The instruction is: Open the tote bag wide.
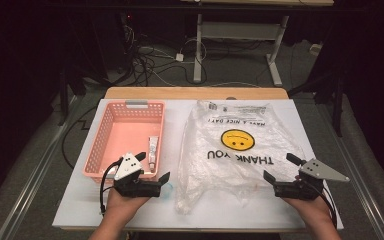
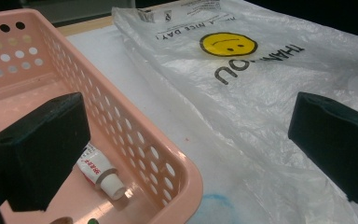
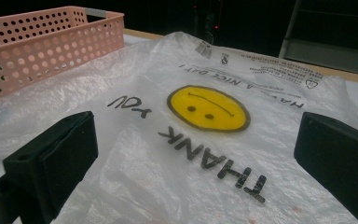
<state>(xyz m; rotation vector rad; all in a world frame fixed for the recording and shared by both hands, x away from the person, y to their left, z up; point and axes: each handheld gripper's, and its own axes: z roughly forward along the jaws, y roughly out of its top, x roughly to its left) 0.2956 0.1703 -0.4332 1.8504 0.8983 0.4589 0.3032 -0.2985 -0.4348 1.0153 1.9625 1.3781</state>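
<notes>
A pink perforated basket [image 1: 125,132] stands on the left half of the table, with a small white tube [image 1: 153,150] lying along its right wall. To its right a clear plastic bag [image 1: 240,150] printed with a yellow smiley and "THANK YOU" lies flat. My left gripper [image 1: 153,166] is open at the basket's near right corner. In the left gripper view, one jaw hangs over the basket [image 2: 135,140] above the tube [image 2: 100,170] and the other over the bag [image 2: 261,84]. My right gripper [image 1: 282,168] is open at the bag's near right edge, its jaws low over the bag [image 3: 209,109], holding nothing.
The white table top [image 1: 130,210] has a wooden strip [image 1: 195,92] along its far edge. Past it are floor cables [image 1: 145,60] and the legs of a desk [image 1: 198,50]. A faint blue smudge [image 2: 214,205] marks the table beside the basket's corner.
</notes>
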